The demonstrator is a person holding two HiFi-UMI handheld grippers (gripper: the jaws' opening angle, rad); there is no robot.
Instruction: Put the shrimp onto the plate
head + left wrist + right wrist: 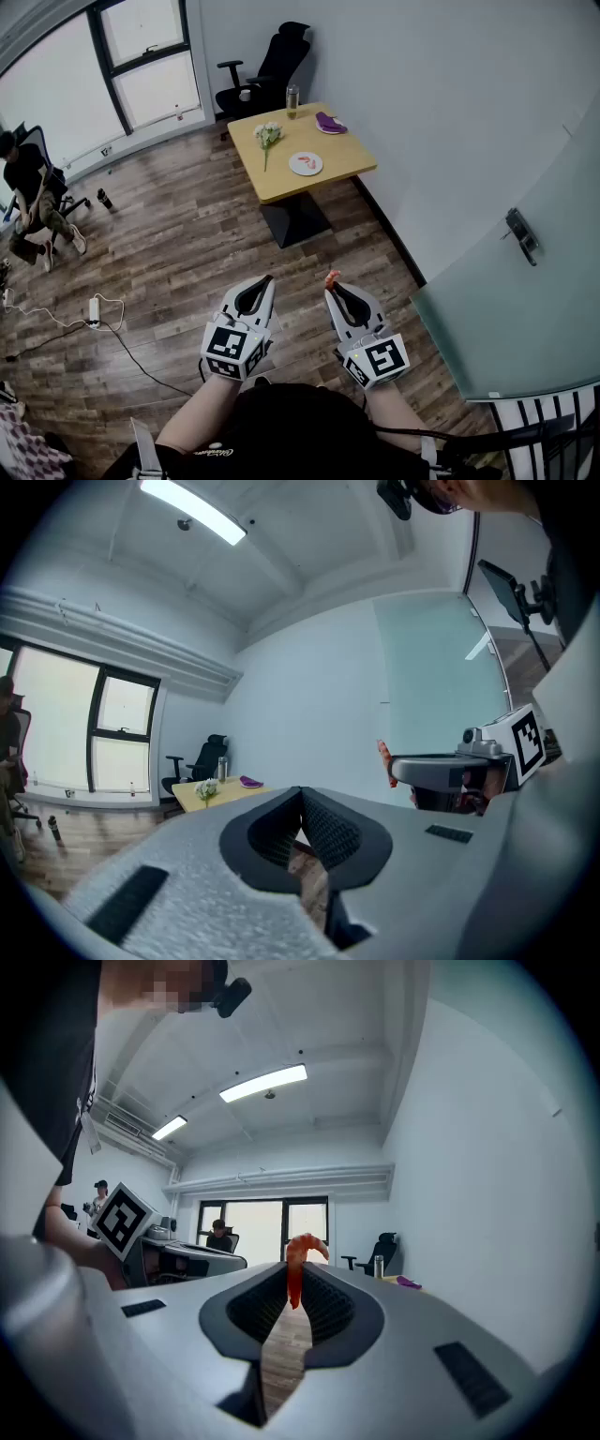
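The shrimp (293, 1279) is orange, the plate (315, 168) white, the table (281, 180) pale tan.

Approach to the worktop (347, 155): bare wood floor (187, 234) lies open on its near and left sides. Obstacles: wall (450, 112) close along its right, office chair (272, 66) behind it; flowers (268, 136), bottle (292, 101) and purple cloth (330, 123) on its far half.

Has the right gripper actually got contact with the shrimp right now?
Touching. The right gripper view shows the right gripper with its jaws pinched on the lower end of the shrimp, whose curled body sticks up above them.
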